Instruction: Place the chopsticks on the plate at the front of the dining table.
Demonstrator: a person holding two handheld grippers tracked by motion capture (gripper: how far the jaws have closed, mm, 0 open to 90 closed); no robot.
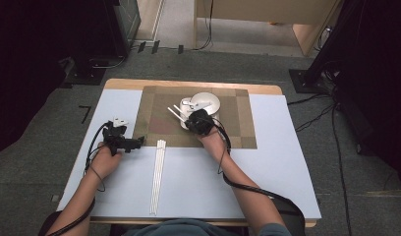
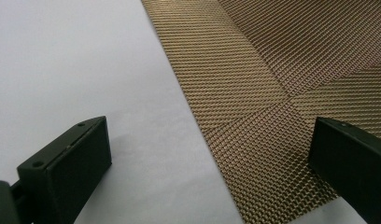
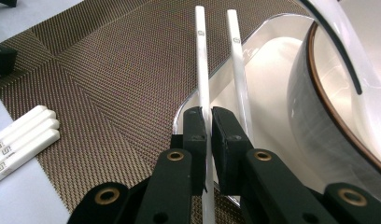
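Observation:
My right gripper [image 3: 208,112] is shut on a white chopstick [image 3: 202,70] that points away over the woven brown placemat [image 3: 109,70]. A second white chopstick [image 3: 239,70] lies just beside it, across a shallow white dish [image 3: 272,116]. In the high view this gripper [image 1: 188,119] sits at the mat's middle, in front of a round white bowl [image 1: 207,102]. My left gripper [image 2: 212,140] is open with nothing between its jaws, low over the mat's left edge [image 2: 272,70]. From above, the left gripper [image 1: 138,141] is at the mat's front left corner.
Several more white chopsticks [image 1: 157,177] lie together on the white board [image 1: 267,177], running from the mat's front edge toward the person; their ends show in the right gripper view [image 3: 20,140]. Grey floor, cables and dark stands surround the table.

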